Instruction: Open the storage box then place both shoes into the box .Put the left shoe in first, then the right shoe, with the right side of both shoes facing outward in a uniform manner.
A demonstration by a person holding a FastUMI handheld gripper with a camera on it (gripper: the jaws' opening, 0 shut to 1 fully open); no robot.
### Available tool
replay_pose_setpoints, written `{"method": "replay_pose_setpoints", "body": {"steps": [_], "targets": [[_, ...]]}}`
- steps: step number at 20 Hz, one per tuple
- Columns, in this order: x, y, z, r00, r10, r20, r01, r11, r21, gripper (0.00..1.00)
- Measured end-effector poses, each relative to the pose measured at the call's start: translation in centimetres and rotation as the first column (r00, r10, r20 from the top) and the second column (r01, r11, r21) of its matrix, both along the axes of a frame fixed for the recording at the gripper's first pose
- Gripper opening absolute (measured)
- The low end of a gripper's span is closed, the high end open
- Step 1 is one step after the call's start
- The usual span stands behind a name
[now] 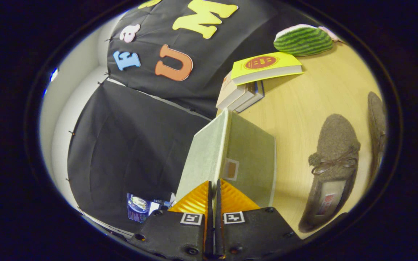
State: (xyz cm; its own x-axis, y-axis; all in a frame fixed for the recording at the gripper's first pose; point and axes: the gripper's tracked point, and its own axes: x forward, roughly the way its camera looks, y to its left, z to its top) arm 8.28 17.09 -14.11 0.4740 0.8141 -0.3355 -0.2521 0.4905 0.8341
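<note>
Jaws (213, 188) nearly closed, pinching the box (247, 152) lid's edge (220, 145). Two shoes (330, 170) on counter (303, 105) at 3 o'clock; books (263, 67), watermelon toy (303, 40) at 1 o'clock

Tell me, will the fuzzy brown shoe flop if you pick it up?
Probably a bit. The shoe looks soft and fuzzy, so its sides may bend. Being flat and low, it likely won't roll. The gripper is closed near the box lid.

Cloth-walled booth (129, 145) with wooden table (303, 108), books (245, 94).
</note>
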Motion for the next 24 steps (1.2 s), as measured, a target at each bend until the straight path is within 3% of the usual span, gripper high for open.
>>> {"method": "replay_pose_setpoints", "body": {"steps": [9, 14, 19, 24], "targets": [[-2.2, 3.0, 6.6, 0.996, 0.004, 0.091, -0.007, 0.999, 0.033, 0.06], [-3.3, 7.8, 11.9, 0.986, 0.016, 0.168, -0.027, 0.998, 0.062, 0.06], [-3.8, 14.0, 15.0, 0.969, 0.083, 0.235, -0.086, 0.996, 0.0, 0.06], [-4.0, 20.3, 14.9, 0.944, 0.172, 0.282, -0.145, 0.983, -0.115, 0.08]]}}
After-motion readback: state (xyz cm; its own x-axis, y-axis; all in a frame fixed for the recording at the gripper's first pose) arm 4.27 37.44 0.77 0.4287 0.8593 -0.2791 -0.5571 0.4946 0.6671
